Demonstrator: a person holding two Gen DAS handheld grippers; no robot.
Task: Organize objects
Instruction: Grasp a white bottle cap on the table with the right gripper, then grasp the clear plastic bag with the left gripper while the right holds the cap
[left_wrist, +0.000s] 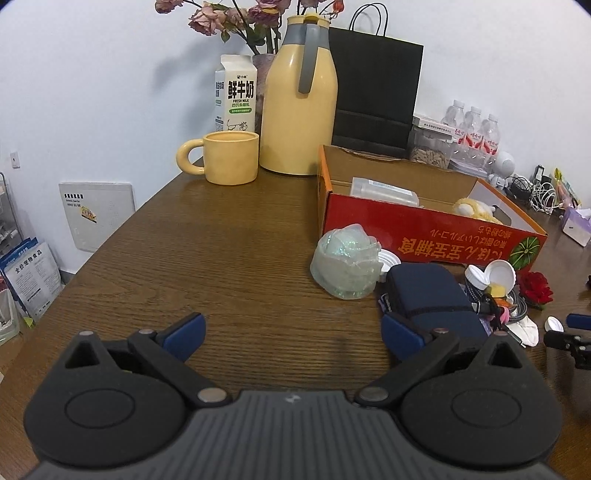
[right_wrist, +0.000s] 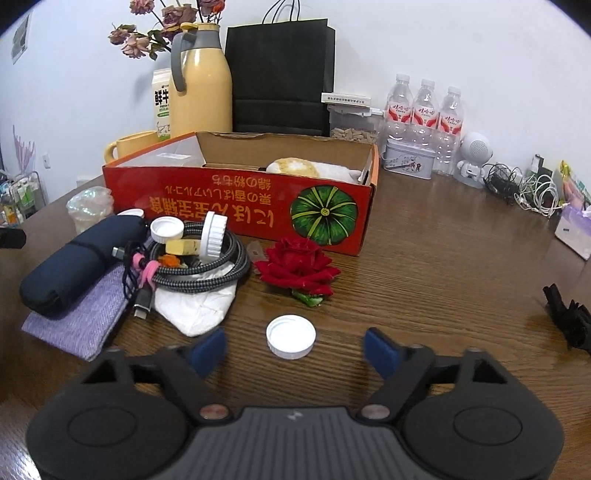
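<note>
While the right claw (right_wrist: 295, 350) stands apart, pads clear, a white cap (right_wrist: 291, 336) lies on the table between them; light, stiff, probably slick, best pinched across its rim; beyond sits the box (right_wrist: 236, 199); left claw (left_wrist: 291, 334) apart, empty.

We saw our right gripper (right_wrist: 295, 349) standing open over the desk (right_wrist: 424, 266), a white cap (right_wrist: 291, 336) lying between its fingers, untouched, a red rose (right_wrist: 297, 264) just beyond.
</note>
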